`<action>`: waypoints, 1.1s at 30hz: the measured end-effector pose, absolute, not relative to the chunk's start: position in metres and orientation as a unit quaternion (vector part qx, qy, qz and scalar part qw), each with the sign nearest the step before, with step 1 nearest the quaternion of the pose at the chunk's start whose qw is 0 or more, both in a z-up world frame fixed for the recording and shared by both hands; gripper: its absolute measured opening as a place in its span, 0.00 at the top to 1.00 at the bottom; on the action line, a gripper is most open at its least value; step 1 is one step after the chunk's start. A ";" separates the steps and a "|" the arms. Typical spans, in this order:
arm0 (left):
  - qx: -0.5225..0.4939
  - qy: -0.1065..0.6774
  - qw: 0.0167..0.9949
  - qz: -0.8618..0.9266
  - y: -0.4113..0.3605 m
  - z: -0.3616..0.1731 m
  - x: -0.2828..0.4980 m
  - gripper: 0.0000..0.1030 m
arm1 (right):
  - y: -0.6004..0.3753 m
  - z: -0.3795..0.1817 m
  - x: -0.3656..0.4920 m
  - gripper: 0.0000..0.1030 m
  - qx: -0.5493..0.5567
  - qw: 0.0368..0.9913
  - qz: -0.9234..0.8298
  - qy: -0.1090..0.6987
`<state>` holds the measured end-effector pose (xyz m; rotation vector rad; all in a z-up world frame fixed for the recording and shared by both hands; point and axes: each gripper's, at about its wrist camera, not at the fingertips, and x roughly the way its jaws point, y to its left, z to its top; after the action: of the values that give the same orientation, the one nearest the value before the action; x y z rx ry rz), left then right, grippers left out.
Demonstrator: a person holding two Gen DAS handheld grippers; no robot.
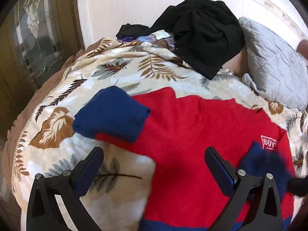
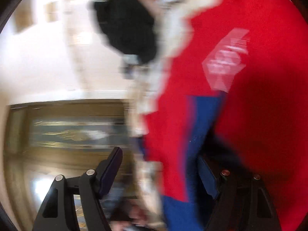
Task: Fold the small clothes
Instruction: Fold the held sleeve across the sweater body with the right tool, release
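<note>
Both claws spread: left claw (image 1: 154, 154) above red sweater (image 1: 192, 125), right claw (image 2: 161, 163) beside it.

A bed fills the lower part of the left wrist view, covered by a cream blanket (image 1: 123, 73) printed with brown and grey leaves and edged in brown. A grey quilted pillow (image 1: 277, 71) leans at its far right, against a white wall (image 1: 134, 5) with a patterned border strip near the top. To the left stands a brown wooden door (image 1: 38, 38) with leaded decorative glass. The light is bright and even.
</note>
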<state>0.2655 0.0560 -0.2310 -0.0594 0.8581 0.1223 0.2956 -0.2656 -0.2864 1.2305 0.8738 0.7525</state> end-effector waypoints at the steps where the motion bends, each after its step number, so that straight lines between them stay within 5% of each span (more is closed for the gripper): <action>1: -0.028 0.418 0.906 0.060 0.058 -0.232 0.264 0.00 | -0.257 -0.271 0.294 0.23 0.528 0.672 0.362 0.372; 8: -0.035 0.416 0.906 0.076 0.079 -0.228 0.252 0.00 | -0.209 -0.230 0.280 0.23 0.423 0.674 0.475 0.376; 20: -0.080 0.452 0.888 -0.005 0.078 -0.237 0.229 0.03 | -0.287 -0.261 0.273 0.23 0.383 0.782 0.222 0.439; 26: -0.104 0.539 0.832 -0.079 0.054 -0.275 0.233 0.58 | -0.336 -0.296 0.275 0.33 0.408 0.763 0.157 0.477; 29: -0.085 0.550 0.828 -0.068 0.045 -0.285 0.238 0.59 | -0.348 -0.311 0.277 0.41 0.400 0.754 0.122 0.506; 33: -0.060 0.538 0.838 -0.074 0.032 -0.284 0.239 0.56 | -0.359 -0.326 0.279 0.64 0.395 0.752 0.087 0.520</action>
<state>0.2387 0.0324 -0.2840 -0.1267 1.1380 -0.1570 0.2787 -0.3592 -0.3263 0.8634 1.1352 0.1905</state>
